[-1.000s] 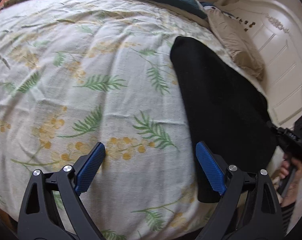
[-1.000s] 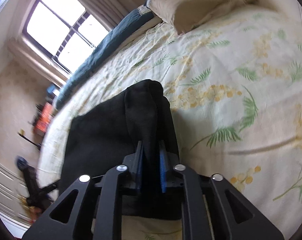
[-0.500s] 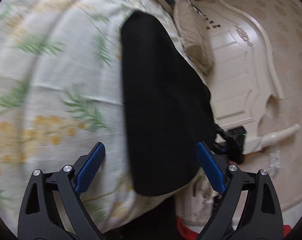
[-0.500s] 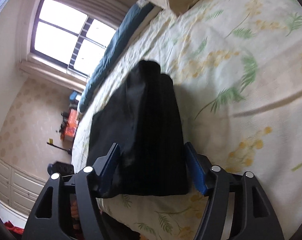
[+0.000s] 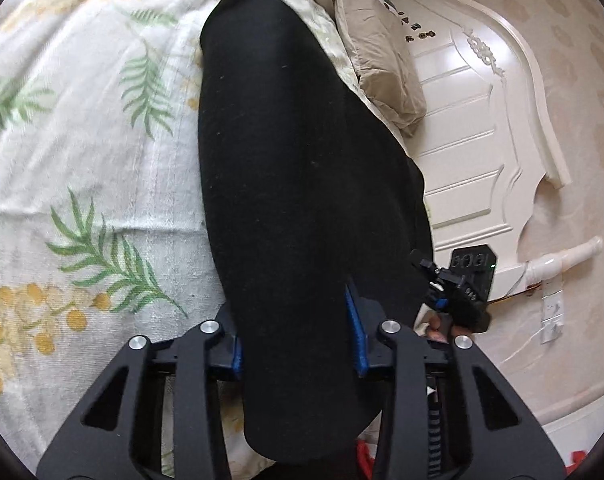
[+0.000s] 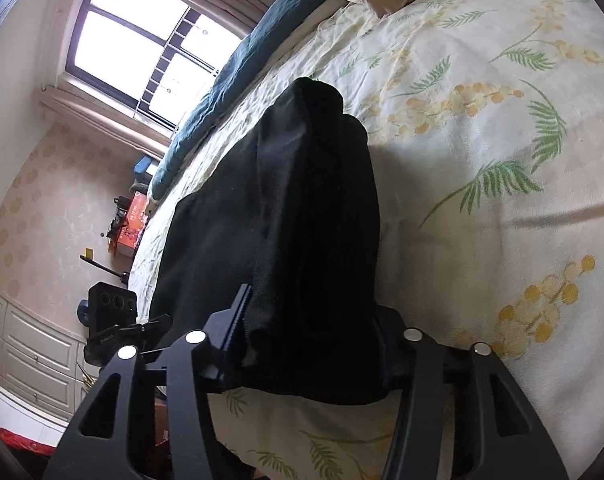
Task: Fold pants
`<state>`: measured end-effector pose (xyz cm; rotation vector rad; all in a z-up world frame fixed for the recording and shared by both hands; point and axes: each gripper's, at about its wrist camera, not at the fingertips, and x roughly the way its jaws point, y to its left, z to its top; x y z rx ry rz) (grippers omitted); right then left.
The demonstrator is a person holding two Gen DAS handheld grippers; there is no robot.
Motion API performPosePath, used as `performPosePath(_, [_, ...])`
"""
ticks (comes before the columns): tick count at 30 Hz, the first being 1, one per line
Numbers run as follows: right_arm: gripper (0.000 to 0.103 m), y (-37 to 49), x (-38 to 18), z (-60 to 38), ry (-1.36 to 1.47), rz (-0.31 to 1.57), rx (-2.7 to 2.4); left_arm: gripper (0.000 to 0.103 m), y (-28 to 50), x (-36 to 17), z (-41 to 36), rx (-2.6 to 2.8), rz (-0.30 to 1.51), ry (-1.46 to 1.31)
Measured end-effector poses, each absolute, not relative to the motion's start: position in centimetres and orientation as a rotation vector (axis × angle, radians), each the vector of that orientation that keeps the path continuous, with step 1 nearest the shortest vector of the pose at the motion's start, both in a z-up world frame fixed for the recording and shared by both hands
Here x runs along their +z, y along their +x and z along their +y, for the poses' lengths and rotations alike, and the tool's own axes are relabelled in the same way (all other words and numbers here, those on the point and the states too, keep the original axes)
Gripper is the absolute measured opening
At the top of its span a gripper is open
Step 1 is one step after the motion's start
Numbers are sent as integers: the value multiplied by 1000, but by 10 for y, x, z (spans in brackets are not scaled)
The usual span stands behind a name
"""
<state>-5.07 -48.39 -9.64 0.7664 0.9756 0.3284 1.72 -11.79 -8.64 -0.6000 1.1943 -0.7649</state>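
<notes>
The black pants (image 5: 302, 160) lie as a long folded strip near the edge of the flower-print bed (image 5: 81, 160). My left gripper (image 5: 295, 344) straddles the strip's near end, its jaws closing, blue pads (image 5: 354, 332) against the cloth on both sides. In the right wrist view the pants (image 6: 302, 220) bunch up thickly between the closing jaws of my right gripper (image 6: 314, 340); the cloth spills over and hides its right pad. Each gripper shows in the other's view: the right gripper (image 5: 454, 292) with a hand, and the left gripper (image 6: 117, 328).
A beige pillow (image 5: 382, 60) and a white headboard (image 5: 482, 140) lie beyond the pants. A dark blue blanket (image 6: 229, 80) runs along the bed's far side under a window (image 6: 141, 48). White cabinets (image 6: 29, 360) and an orange box (image 6: 131, 228) stand by the wall.
My left gripper swung from over the sheet onto the pants' end and narrowed around it. My right gripper let go of a thin fold, widened, and now narrows around a thicker bunch.
</notes>
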Motion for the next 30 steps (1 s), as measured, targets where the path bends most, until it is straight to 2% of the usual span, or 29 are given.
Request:
performPosePath(9, [45, -50, -94, -474, 782, 950, 316, 31, 13, -67, -119, -715, 1134, -476])
performPosePath(30, [45, -4, -98, -379, 735, 1019, 438, 30, 4, -67, -26, -598, 1094, -550])
